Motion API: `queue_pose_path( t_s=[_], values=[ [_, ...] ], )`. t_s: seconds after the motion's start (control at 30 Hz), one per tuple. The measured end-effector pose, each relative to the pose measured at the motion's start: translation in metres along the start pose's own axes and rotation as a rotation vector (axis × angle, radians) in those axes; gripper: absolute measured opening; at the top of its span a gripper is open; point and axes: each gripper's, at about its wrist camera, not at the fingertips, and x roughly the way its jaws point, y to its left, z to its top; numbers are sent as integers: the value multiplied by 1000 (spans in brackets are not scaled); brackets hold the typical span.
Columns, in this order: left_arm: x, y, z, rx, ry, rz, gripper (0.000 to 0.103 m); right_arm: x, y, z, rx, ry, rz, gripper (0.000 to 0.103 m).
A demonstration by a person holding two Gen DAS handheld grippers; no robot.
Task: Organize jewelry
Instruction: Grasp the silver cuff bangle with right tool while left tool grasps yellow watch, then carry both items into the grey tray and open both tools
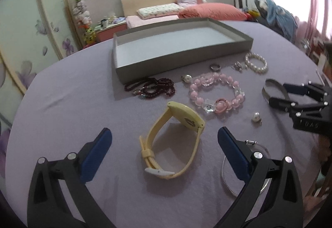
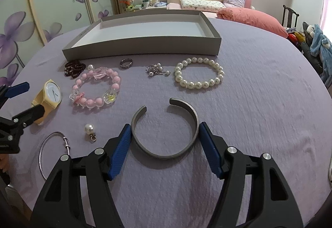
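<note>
While my right gripper (image 2: pixel 165 140) brackets grey cuff (image 2: pixel 166 134) mid-bed, pads touching its sides: stiff, light, slick metal; hold across sides. Left gripper (image 1: pixel 165 151) wide open, holding nothing, around yellow watch (image 1: pixel 176 140).

Two close wrist views, angled down, sharing tray (image 1: pixel 180 55)

Yellow watch (image 1: pixel 174 140) on purple cloth (image 1: pixel 83 103) between open left hand-held gripper (image 1: pixel 165 140) fingers; grey tray (image 1: pixel 180 55) beyond.
</note>
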Motion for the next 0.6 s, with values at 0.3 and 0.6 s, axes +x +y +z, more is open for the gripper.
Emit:
queue_pose_path(
  t_s=[0.3,0.6],
  values=[
    [25,5,3,32,67,-57,64,1,0,1,8,-3,8,66],
    [11,15,1,-22,26,-69,43,-1,-2,-1,17,-15,13,66]
  ],
)
